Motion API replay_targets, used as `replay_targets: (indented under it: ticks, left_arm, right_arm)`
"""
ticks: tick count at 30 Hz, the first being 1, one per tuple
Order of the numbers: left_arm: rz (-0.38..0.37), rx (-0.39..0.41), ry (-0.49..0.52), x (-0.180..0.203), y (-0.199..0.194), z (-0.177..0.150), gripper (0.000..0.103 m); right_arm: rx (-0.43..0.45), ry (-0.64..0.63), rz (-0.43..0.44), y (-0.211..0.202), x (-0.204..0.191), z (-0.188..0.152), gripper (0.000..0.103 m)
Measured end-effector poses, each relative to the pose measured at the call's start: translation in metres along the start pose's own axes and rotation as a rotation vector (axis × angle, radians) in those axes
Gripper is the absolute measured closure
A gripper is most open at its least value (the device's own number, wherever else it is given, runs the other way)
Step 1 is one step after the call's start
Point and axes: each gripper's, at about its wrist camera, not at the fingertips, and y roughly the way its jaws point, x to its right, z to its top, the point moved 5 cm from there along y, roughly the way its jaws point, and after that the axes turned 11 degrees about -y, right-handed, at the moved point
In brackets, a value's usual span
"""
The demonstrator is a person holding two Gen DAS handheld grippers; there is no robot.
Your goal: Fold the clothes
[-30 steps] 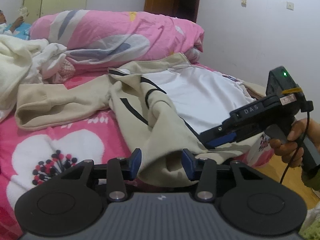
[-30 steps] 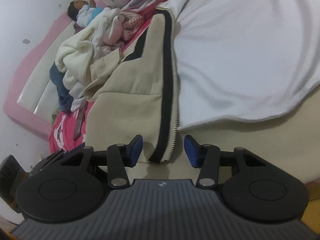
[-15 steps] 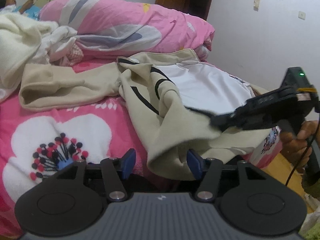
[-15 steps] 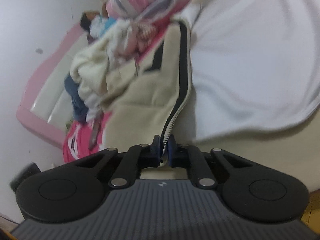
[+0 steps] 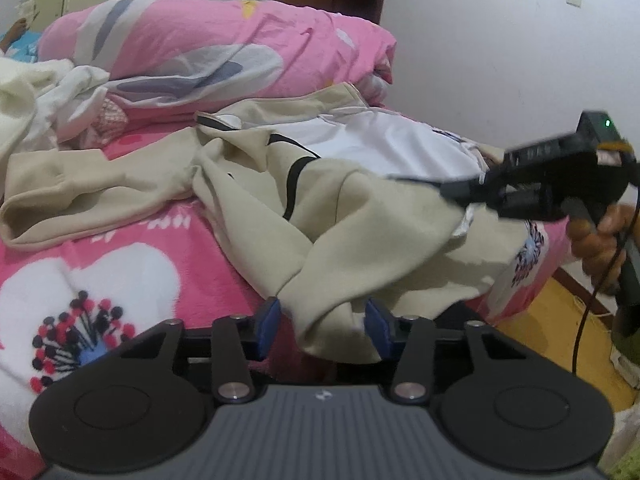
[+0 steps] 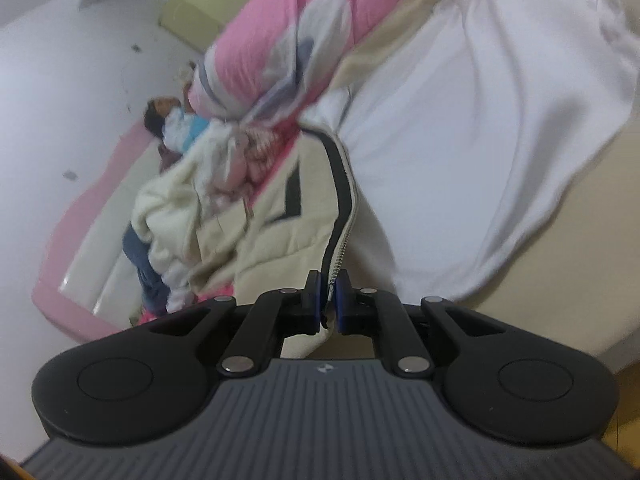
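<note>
On the bed: a beige zip-up jacket [image 5: 248, 184] lies spread open across the pink flowered bedspread [image 5: 120, 272], its white lining [image 5: 384, 148] facing up toward the bed's right edge
Jacket sleeve: one sleeve [image 5: 80, 196] stretches flat toward the left side of the bed; the other end of the garment bunches into a fold at the near edge
Left gripper [image 5: 324, 330]: jaws partly apart and closing; the bunched beige fold sits between the blue pads [image 5: 269, 322]; it seems the pads are not yet pressing on it, though the cloth hides the contact
Right gripper [image 6: 327, 300]: jaws pinched tight on the jacket's zipper edge [image 6: 344, 224], lifting that front panel; seen from the left wrist view it is blurred, a hand [image 5: 600, 240] on its handle at the bed's right edge
Far side: a rolled pink quilt [image 5: 224, 48]; a heap of pale clothes [image 5: 44, 100] at the far left corner
</note>
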Motion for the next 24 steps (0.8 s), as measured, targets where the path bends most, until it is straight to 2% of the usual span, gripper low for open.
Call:
replay_targets:
  ticks: [3, 5, 7, 9, 11, 12, 14, 16, 19, 21, 24]
  left_arm:
    - [-0.015, 0.005, 0.003, 0.005, -0.002, 0.001, 0.068]
    - [-0.024, 0.007, 0.006, 0.008, -0.003, 0.001, 0.07]
    - [-0.035, 0.005, 0.01, 0.011, -0.005, 0.001, 0.077]
    - [-0.087, 0.0, 0.012, 0.016, -0.013, 0.001, 0.086]
    - [-0.184, -0.002, 0.017, 0.025, -0.025, 0.002, 0.09]
    - [-0.209, -0.004, 0.035, 0.03, -0.029, 0.001, 0.089]
    - [-0.23, -0.009, 0.084, 0.04, -0.034, -0.003, 0.089]
    - [-0.182, -0.01, 0.118, 0.043, -0.031, -0.006, 0.089]
    - [-0.102, 0.011, 0.107, 0.037, -0.03, -0.005, 0.076]
    - [-0.078, 0.055, 0.087, 0.032, -0.034, 0.0, 0.058]
    - [-0.05, 0.083, 0.023, 0.018, -0.036, 0.005, 0.052]
  right_arm:
    - [0.035, 0.021, 0.007, -0.006, 0.005, 0.006, 0.098]
    - [0.034, 0.032, 0.003, -0.006, 0.009, 0.004, 0.098]
    - [0.024, 0.048, 0.004, -0.004, 0.012, -0.001, 0.097]
    - [0.016, 0.066, 0.009, -0.001, 0.014, -0.007, 0.097]
    - [0.01, 0.066, 0.013, 0.001, 0.013, -0.011, 0.097]
    - [0.007, 0.064, 0.017, 0.002, 0.012, -0.012, 0.097]
    - [0.003, 0.062, 0.024, 0.002, 0.011, -0.015, 0.097]
    - [0.003, 0.061, 0.025, 0.002, 0.01, -0.015, 0.097]
    - [0.006, 0.067, 0.026, 0.001, 0.01, -0.016, 0.097]
    - [0.005, 0.063, 0.029, 0.0, 0.011, -0.015, 0.097]
    - [0.005, 0.056, 0.028, 0.0, 0.008, -0.015, 0.097]
